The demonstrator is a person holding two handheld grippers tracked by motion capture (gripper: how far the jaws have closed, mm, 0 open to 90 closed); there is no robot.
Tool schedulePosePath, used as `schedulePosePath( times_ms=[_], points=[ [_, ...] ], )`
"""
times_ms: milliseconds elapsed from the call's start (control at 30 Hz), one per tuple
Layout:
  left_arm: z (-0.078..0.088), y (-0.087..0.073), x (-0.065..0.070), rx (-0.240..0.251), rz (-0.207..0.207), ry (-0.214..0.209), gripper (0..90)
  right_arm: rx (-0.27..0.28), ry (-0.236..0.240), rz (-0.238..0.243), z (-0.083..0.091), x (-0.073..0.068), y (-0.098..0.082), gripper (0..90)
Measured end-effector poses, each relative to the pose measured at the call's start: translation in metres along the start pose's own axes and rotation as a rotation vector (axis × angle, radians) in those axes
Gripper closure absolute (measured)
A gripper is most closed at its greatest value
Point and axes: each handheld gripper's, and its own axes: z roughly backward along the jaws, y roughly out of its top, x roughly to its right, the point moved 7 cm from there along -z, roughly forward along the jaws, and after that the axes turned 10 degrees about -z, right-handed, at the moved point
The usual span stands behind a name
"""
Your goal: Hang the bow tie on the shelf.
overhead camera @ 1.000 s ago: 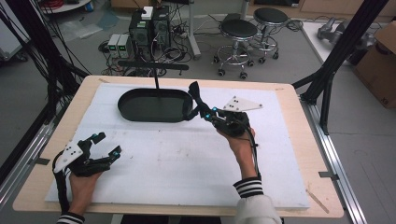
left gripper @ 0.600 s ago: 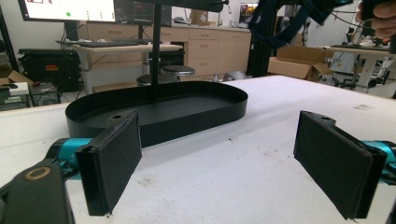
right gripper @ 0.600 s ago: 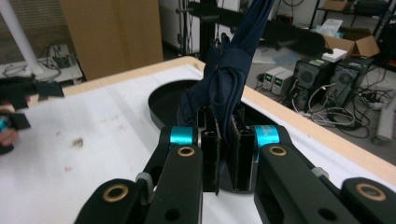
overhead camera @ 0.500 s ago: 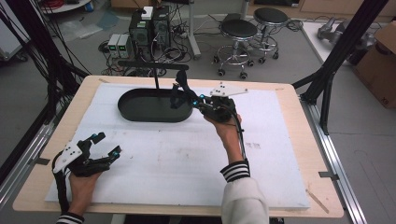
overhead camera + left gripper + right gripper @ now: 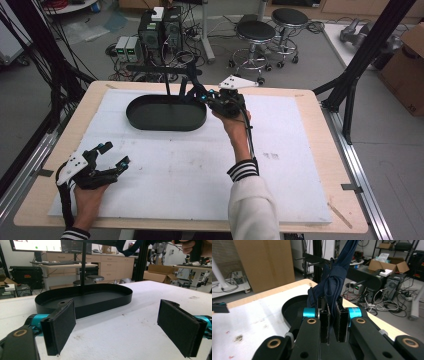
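A dark blue cloth [image 5: 334, 282] is clamped between the closed jaws of the right hand-held gripper [image 5: 200, 95], as is seen in the right gripper view, where the knotted fabric rises from between the two pads. In the high view this gripper is held above the right end of the black oval tray [image 5: 150, 120], near the far edge of the desk [image 5: 305, 210]. A thin black post [image 5: 167, 82] is seen standing upright in the tray, with a crossbar at its top.

The left hand-held gripper [image 5: 114, 155] is held low over the near left corner of the white mat [image 5: 200, 175], well apart from the tray. Its jaws are released and stand wide, with nothing between the pads [image 5: 60, 325].

A broad bare stretch of mat is left between the two grippers and across the whole right half of the desk. The tray is set near the mat's far edge, and a narrow wooden margin is left around the mat on all sides.
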Motion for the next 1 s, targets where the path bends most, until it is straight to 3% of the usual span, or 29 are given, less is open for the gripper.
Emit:
schedulePosePath(
  times_ms=[567, 733, 1000],
  points=[
    [0.000, 0.000, 0.000, 0.002, 0.003, -0.001, 15.4, 0.020, -0.075, -0.035, -0.015, 0.024, 0.005, 85.3],
    [0.000, 0.000, 0.000, 0.001, 0.002, -0.001, 15.4, 0.031, -0.087, -0.024, -0.021, 0.027, 0.007, 85.3],
    [0.000, 0.000, -0.001, 0.000, 0.001, -0.002, 15.4, 0.012, -0.151, -0.049, -0.027, 0.042, 0.002, 85.3]
  ],
)
